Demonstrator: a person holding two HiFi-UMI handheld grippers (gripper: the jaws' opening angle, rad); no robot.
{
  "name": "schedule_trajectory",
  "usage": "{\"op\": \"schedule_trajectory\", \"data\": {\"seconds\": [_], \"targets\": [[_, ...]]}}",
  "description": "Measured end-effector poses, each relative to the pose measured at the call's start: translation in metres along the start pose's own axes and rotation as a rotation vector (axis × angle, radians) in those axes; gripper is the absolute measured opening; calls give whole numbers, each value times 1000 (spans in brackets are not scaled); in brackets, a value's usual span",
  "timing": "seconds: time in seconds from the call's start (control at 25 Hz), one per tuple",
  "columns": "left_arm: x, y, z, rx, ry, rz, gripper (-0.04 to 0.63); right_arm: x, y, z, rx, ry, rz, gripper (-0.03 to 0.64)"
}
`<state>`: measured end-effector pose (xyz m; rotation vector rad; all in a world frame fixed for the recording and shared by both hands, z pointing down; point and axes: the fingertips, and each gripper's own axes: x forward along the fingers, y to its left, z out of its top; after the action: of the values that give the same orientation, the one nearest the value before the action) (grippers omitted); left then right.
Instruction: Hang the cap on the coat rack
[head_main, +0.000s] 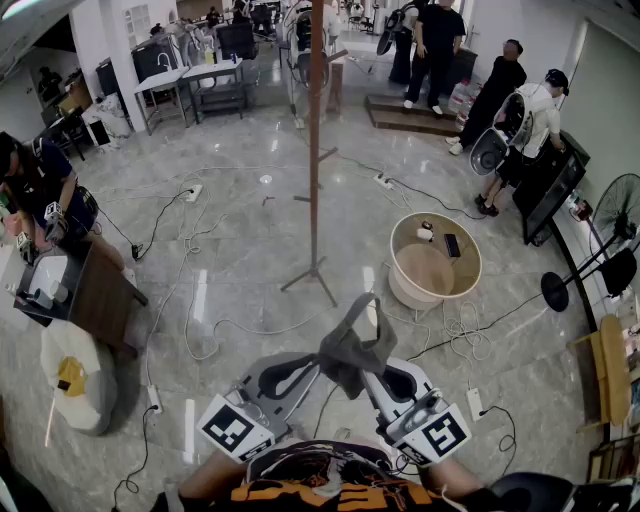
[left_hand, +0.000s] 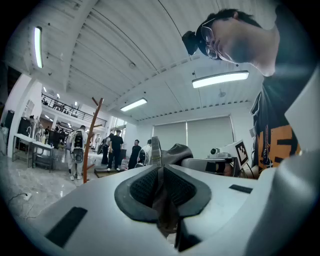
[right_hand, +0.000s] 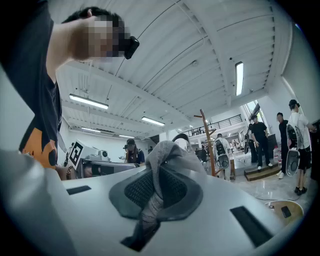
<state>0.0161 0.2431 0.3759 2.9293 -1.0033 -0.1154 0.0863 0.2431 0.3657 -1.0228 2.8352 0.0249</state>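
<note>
A dark grey cap (head_main: 352, 348) hangs between my two grippers, low in the head view. My left gripper (head_main: 322, 362) is shut on one side of it, the cloth pinched between its pads (left_hand: 161, 192). My right gripper (head_main: 366, 372) is shut on the other side, with grey cloth (right_hand: 162, 165) bunched over its jaws. The wooden coat rack (head_main: 315, 150) stands upright on the floor ahead, beyond the cap; its pole shows at the left in the left gripper view (left_hand: 91, 142) and right of centre in the right gripper view (right_hand: 208, 142).
A round tub (head_main: 434, 262) with small items sits right of the rack's feet. Cables (head_main: 215, 320) run across the floor. A standing fan (head_main: 600, 250) is at the right, a white bag (head_main: 75, 375) and a seated person (head_main: 40, 190) at the left. Several people (head_main: 500, 95) stand behind.
</note>
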Motion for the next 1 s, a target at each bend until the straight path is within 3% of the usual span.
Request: {"op": "schedule_trajectory", "data": {"seconds": [0.44, 1.0], "targets": [[-1, -15, 0, 10, 11, 0, 52, -13, 5, 2, -13, -12, 4, 28], [36, -46, 1, 28, -6, 74, 52, -48, -32, 11, 5, -15, 68, 28]]}}
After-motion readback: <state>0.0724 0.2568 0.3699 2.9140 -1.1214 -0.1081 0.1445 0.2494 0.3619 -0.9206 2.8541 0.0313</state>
